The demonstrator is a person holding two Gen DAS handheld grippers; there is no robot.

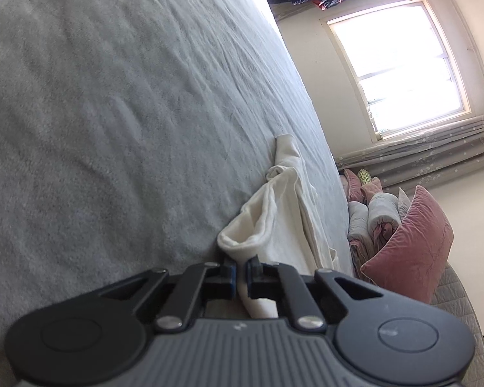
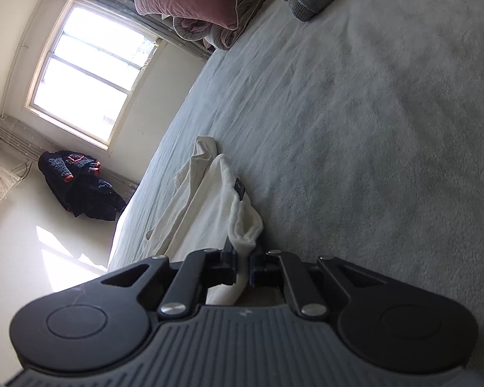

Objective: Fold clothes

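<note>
While the bed point(image 1: 113, 96) with its grey sheet filled most of both views, a bright window point(image 1: 400, 71) stood in the wall behind it, pink pillows point(image 1: 409, 245) were piled at one end, and dark clothes point(image 2: 80, 187) hung below the window. Near the bed's edge lay a cream garment point(image 1: 287, 213), bunched and partly lifted off the sheet, with a small dark label point(image 2: 239, 188) on it. The left gripper point(image 1: 241, 269) had its fingers clamped on one fold of the garment, and the right gripper point(image 2: 242, 262) was clamped on another.
</note>
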